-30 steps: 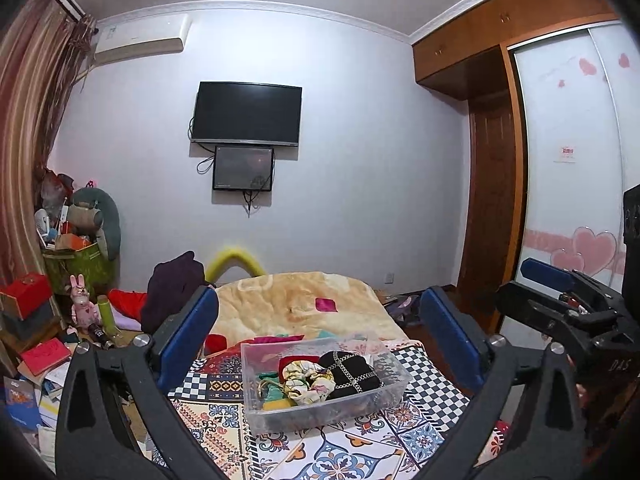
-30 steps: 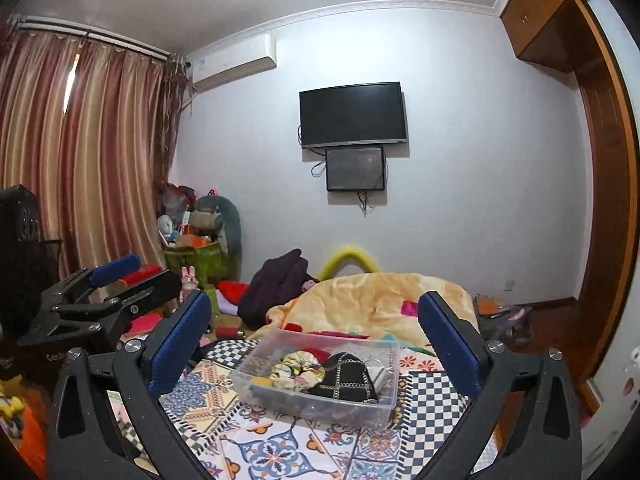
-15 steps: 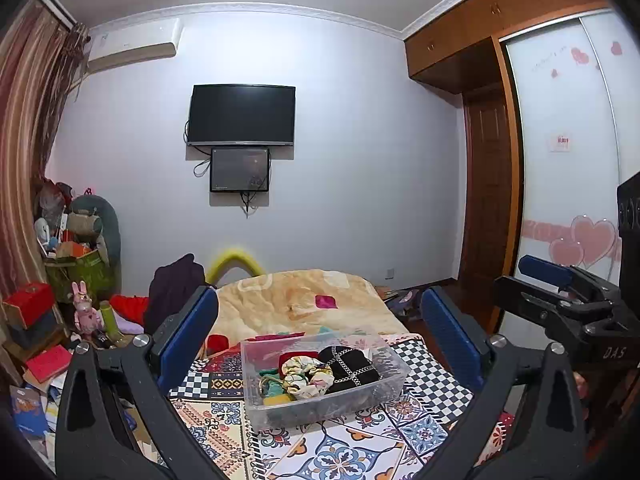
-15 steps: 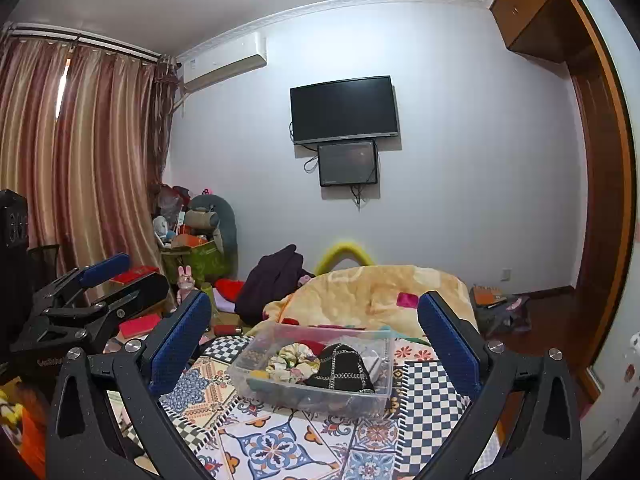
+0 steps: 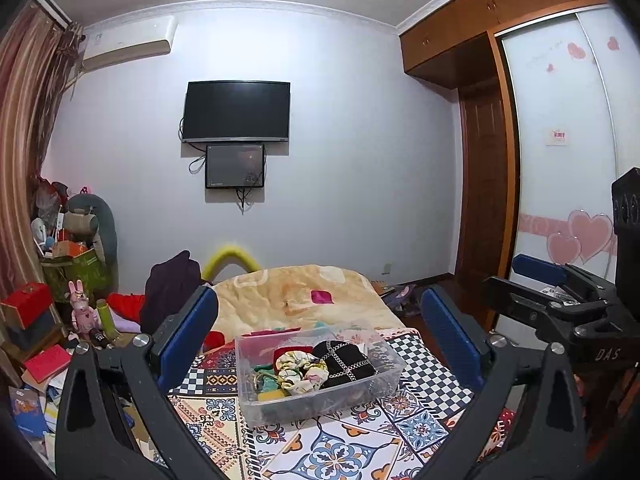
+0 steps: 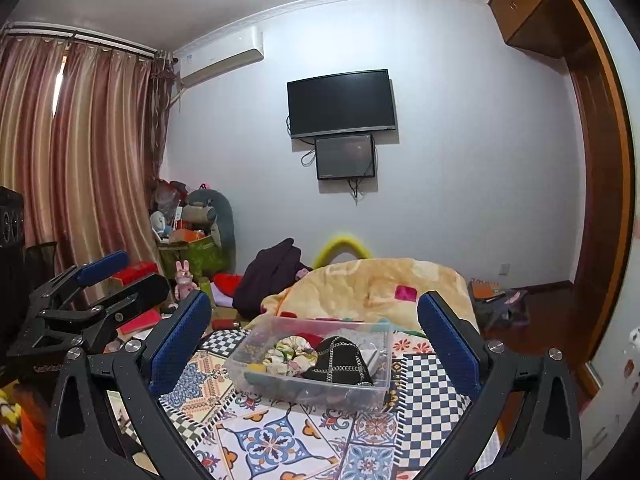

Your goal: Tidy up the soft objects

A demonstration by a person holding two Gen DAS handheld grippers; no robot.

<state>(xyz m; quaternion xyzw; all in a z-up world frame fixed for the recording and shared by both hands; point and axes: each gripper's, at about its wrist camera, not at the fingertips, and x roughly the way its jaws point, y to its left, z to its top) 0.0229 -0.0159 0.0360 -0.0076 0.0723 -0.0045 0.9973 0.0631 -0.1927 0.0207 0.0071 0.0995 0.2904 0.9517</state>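
A patterned cloth (image 5: 336, 448) of tiles and checks covers the bed, with a yellow blanket (image 5: 296, 294) behind it, a dark television (image 5: 237, 111) on the white wall, striped curtains (image 6: 76, 152) on the left and a wooden wardrobe (image 5: 480, 40) on the right. A clear plastic bin (image 5: 384, 376) sits on the cloth and holds the soft objects, among them a floral scrunchie (image 5: 298, 368) beside a black checked pouch (image 5: 346, 362). The left gripper (image 5: 318, 334) and the right gripper (image 6: 314, 334) both hang above the bed short of the bin, fingers spread wide, holding and touching nothing.
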